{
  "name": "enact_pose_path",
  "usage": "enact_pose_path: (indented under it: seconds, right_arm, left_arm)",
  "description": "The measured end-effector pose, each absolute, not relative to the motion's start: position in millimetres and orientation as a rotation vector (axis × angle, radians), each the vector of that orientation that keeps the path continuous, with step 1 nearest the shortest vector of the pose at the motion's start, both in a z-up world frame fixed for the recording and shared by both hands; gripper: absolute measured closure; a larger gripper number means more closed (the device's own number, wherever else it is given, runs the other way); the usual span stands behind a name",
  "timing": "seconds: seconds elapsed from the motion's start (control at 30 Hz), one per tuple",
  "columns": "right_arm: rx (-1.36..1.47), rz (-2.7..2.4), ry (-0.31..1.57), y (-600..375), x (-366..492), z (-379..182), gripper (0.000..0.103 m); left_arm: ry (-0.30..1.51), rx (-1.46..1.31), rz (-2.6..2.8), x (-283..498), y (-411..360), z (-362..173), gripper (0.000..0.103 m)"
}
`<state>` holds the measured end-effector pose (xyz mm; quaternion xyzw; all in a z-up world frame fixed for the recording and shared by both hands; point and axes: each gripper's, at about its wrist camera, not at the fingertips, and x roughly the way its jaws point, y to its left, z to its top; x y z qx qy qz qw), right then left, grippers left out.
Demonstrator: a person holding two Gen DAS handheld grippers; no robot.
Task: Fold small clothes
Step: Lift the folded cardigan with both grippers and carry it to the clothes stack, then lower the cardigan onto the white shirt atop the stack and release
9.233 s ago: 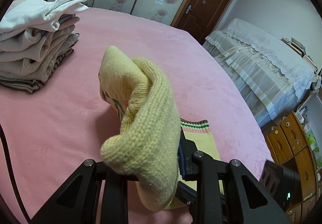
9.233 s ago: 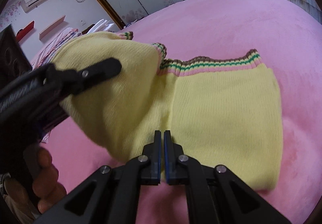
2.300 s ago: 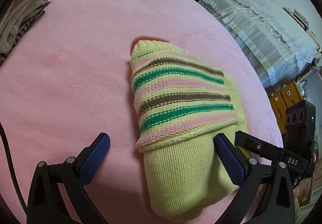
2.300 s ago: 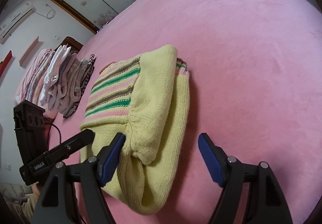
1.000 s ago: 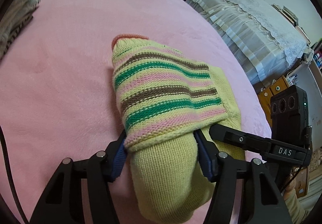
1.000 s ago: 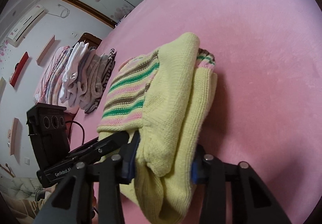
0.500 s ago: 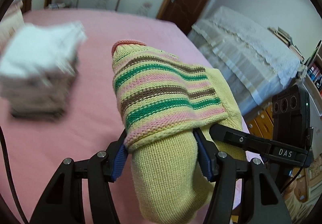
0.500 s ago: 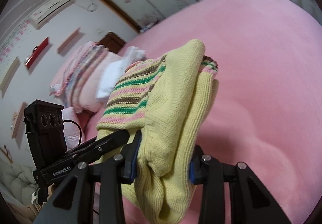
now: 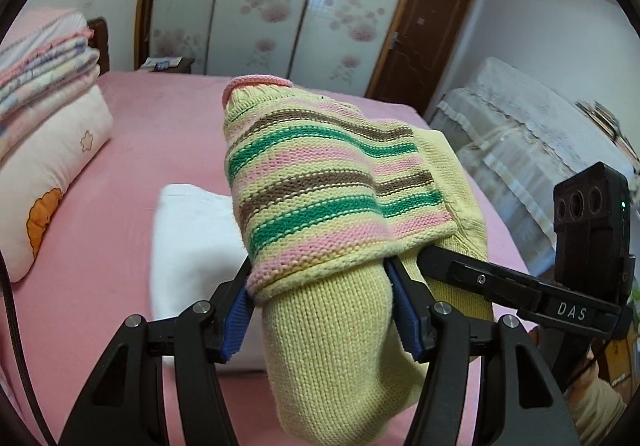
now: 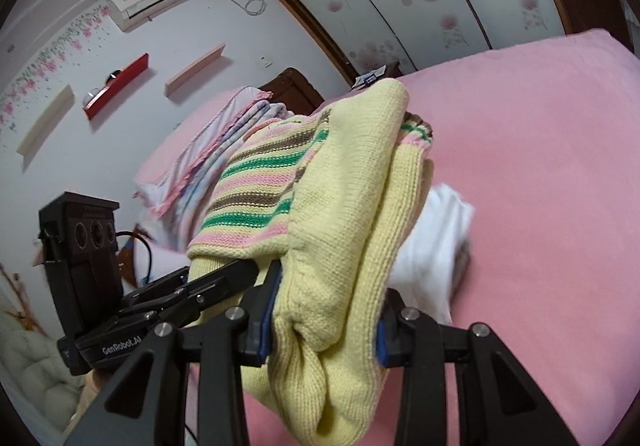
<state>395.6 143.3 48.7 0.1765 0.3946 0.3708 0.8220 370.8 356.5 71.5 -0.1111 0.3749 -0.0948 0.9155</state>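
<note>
Left wrist view: the folded sweater is clamped by the left tongs and right tongs, held above the bed and white stack.

The folded yellow striped knit sweater is coarse, ribbed wool-like cloth; the pink bed cover looks soft, matt fleece; the brown door seems glossy wood.

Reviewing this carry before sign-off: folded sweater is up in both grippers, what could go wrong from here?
1. The folded yellow sweater is clamped only at its near edge by the left gripper and right gripper; the striped top layer could slide open.
2. Set down unevenly, it might topple the white stack below.
</note>
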Motion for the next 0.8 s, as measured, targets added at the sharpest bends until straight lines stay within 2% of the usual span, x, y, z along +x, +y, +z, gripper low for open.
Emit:
enact_pose_path:
  seconds: [0.23,0.43,0.53,0.6,0.7,0.8]
  right_arm:
    - [0.457,0.722,0.958,198.6,451.3,-24.2,0.066]
    - [0.504,0.675,1.018,208.2,466.8,-79.6,0.066]
    - [0.482,0.671,1.001,208.5,468.4,-83.2,0.063]
    - [0.450,0.670,1.002,209.8,469.4,-79.0,0.058]
    - [0.354,0.654,1.009,216.8,466.7,-68.0,0.052]
    - [0.254,0.638,0.973,216.5,453.8,-51.7,0.051]
  left_arm:
    - [0.871,-0.227,-0.151,436.7,408.6,1.4,0.043]
    - [0.890,-0.199,-0.109,461.2,407.7,-40.3,0.038]
    - [0.843,-0.204,-0.077,461.1,409.9,-45.9,0.028]
    - [0.830,-0.215,-0.045,460.1,413.8,-45.0,0.015]
    - [0.808,-0.224,-0.004,453.3,417.4,-40.1,0.004]
    - [0.795,-0.282,0.012,440.8,421.6,-28.8,0.001]
